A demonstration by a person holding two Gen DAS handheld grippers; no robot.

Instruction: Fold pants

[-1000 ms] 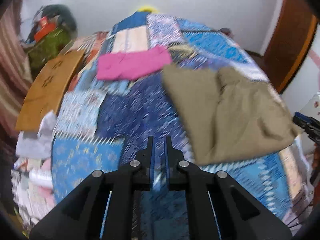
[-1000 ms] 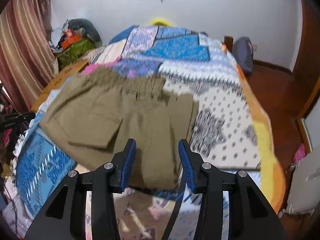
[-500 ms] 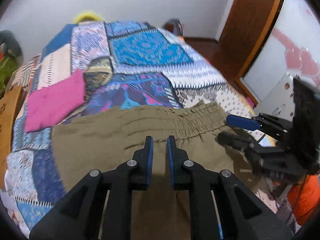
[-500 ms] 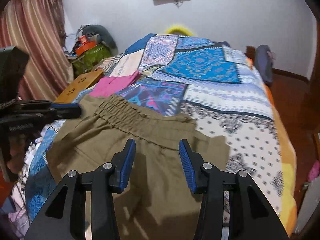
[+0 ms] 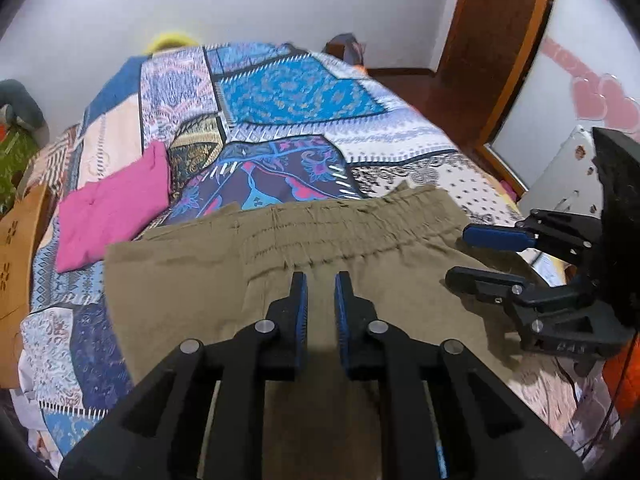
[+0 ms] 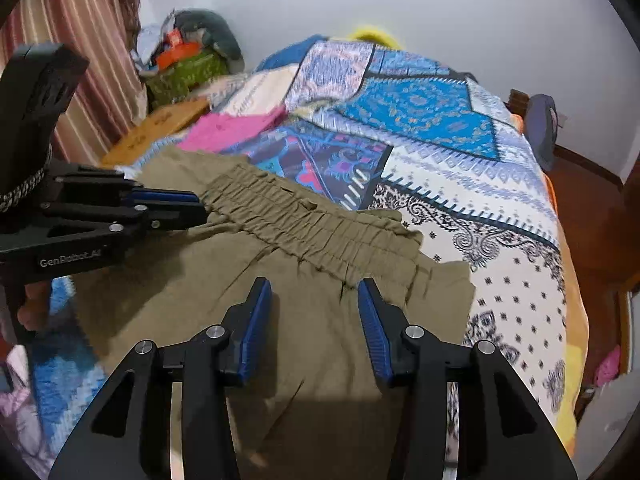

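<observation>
Olive-brown pants lie spread on the patchwork bedspread, the elastic waistband away from me. They also show in the right wrist view. My left gripper hovers over the pants just short of the waistband, its jaws a narrow gap apart and holding nothing. My right gripper is open and empty above the pants near the waistband. Each gripper shows in the other's view: the right one at the pants' right side, the left one at the left end of the waistband.
A folded pink garment lies on the bed left of the pants. A wooden board leans at the bed's left edge. Bags and clutter sit in the far left corner. A wooden door frame stands at the right.
Both grippers have swung in over the pants, towards the waistband. The left view has turned from the bed's left side to face the waistband. The left jaws have parted slightly.
</observation>
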